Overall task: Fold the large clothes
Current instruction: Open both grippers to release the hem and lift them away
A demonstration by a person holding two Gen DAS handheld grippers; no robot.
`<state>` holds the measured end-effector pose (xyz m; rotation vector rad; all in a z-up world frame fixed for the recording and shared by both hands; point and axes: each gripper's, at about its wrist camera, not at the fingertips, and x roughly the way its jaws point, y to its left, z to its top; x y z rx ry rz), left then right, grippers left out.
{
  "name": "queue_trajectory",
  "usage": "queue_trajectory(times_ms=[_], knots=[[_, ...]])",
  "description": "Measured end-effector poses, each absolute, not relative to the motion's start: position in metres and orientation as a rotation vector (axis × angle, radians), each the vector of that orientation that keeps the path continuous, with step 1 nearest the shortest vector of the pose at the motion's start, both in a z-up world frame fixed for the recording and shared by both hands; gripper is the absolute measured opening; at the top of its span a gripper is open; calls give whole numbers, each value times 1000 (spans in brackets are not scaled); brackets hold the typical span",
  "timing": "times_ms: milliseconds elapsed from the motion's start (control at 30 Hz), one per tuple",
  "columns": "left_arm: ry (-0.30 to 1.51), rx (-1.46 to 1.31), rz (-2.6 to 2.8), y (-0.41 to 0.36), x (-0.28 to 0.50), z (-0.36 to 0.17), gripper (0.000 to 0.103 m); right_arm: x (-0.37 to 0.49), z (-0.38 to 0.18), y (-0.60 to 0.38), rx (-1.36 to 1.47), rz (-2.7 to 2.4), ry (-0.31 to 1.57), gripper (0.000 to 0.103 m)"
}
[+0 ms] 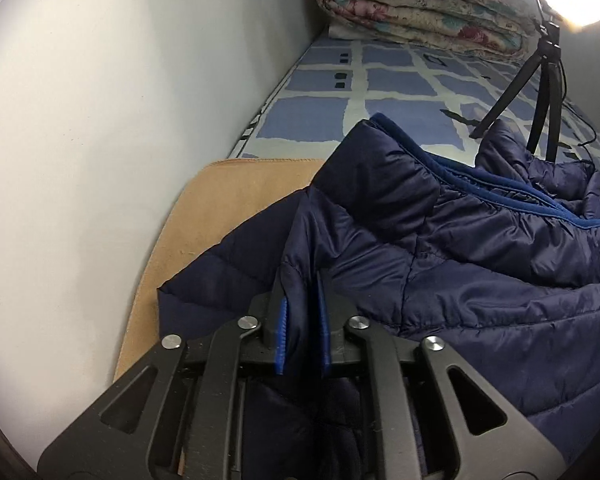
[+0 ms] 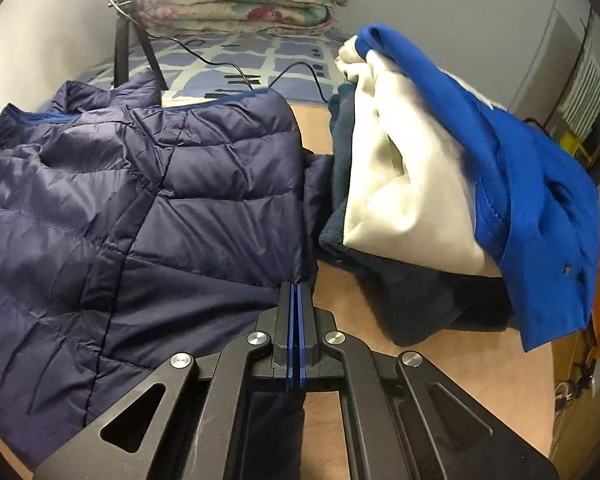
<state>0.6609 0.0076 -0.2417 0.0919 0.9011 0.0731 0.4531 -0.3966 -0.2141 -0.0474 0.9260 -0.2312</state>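
Note:
A navy puffer jacket [image 1: 460, 300] lies spread on a tan mat [image 1: 204, 224], its collar with the blue lining at the far end. My left gripper [image 1: 300, 280] stands over the jacket's near left corner. Its jaws are a little apart, with a raised fold of the fabric between them and a dark gap beside the right pad [image 1: 325, 332]. In the right wrist view the jacket [image 2: 140, 200] fills the left half. My right gripper [image 2: 296, 286] is shut at the jacket's right edge, the blue pads flush together. No cloth shows between them.
A pile of clothes, a blue-and-white sweatshirt [image 2: 440, 176] on dark fleece [image 2: 412, 300], sits just right of the jacket. Behind the mat is a bed with a blue checked sheet [image 1: 380, 80], a folded floral quilt [image 1: 412, 12], a tripod [image 1: 540, 92] with a bright lamp and a cable [image 2: 292, 70]. A wall [image 1: 100, 120] runs on the left.

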Motion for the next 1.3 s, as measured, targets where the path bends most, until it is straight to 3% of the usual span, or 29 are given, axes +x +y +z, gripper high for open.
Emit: queue_trajectory(times_ms=[33, 167, 233, 300, 567, 733, 900, 967, 1033, 1100, 1300], knots=[[890, 96, 74, 9, 658, -238, 25, 452, -211, -396, -30, -213, 925, 1], [815, 82, 74, 12, 636, -213, 26, 441, -197, -397, -11, -195, 903, 14], [766, 83, 24, -2, 617, -196, 26, 428, -186, -390, -25, -171, 855, 30], [772, 54, -74, -24, 604, -187, 26, 416, -177, -382, -25, -136, 806, 39], [890, 157, -353, -162, 601, -220, 26, 390, -176, -330, 56, 56, 766, 40], [947, 221, -272, -180, 622, -269, 26, 387, -200, -317, 92, 89, 803, 40], [912, 157, -296, -164, 608, -254, 26, 374, -209, -318, 116, 90, 820, 42], [843, 117, -318, -149, 583, -230, 26, 361, -205, -332, 188, 100, 815, 50], [797, 101, -345, -140, 560, -216, 26, 338, -202, -343, 271, 92, 797, 68], [771, 86, -393, -128, 521, -203, 26, 318, -204, -354, 337, 70, 788, 76], [812, 89, -491, -139, 460, -224, 26, 298, -236, -386, 685, 9, 832, 79]])
